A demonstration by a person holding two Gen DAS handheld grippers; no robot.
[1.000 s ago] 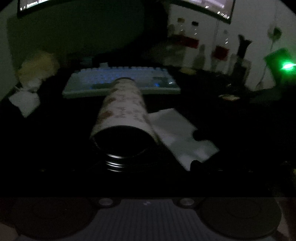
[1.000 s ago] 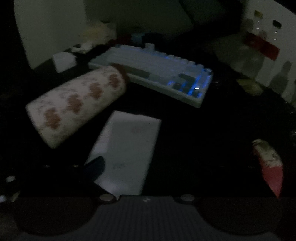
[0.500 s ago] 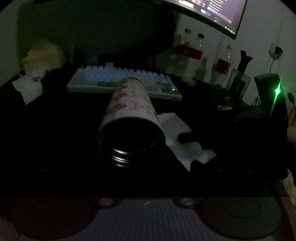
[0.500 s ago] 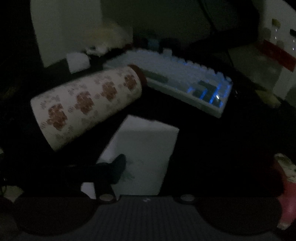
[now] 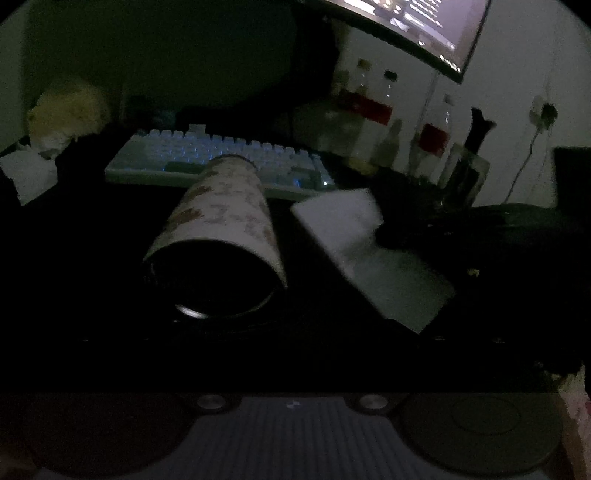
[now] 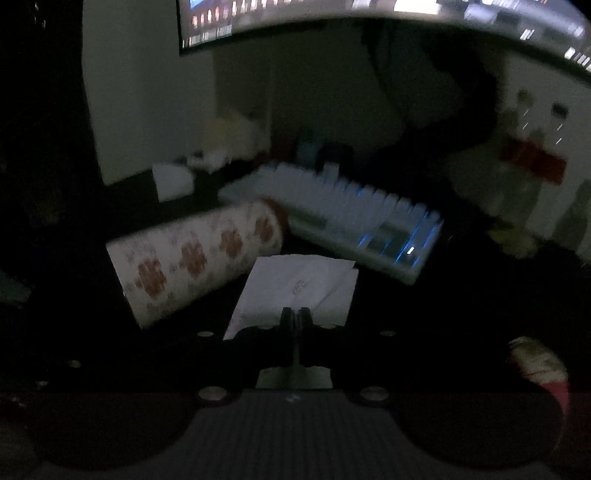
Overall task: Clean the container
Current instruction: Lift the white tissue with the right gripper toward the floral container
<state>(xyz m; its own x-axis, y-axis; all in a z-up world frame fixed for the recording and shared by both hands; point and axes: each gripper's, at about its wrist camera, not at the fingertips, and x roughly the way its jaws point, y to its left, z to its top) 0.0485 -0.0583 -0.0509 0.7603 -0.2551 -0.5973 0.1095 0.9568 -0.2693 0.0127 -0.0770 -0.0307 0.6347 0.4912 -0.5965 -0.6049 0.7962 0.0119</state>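
Note:
The container (image 5: 221,221) is a tall white tumbler with a reddish flower print. It lies tilted off the desk with its dark open mouth towards the left wrist camera. It stays fixed in that view, so my left gripper is shut on it, though its fingers are lost in the dark. Seen from the right wrist, the container (image 6: 195,262) slants across the left. My right gripper (image 6: 295,317) is shut on the near edge of a white tissue (image 6: 299,284). In the left wrist view the tissue (image 5: 354,251) hangs raised beside the container, pinched by my right gripper (image 5: 382,232).
A backlit keyboard (image 5: 221,158) lies behind the container, below a monitor (image 5: 424,33). Bottles with red labels (image 5: 369,107) stand at the back right. Crumpled white paper (image 5: 29,177) and a yellowish lump (image 5: 66,110) sit at the far left. A red-and-white object (image 6: 543,369) lies lower right.
My right gripper's jaws came together on the tissue, which has risen off the desk at one end. The container keeps its place in the left wrist view while the background shifted.

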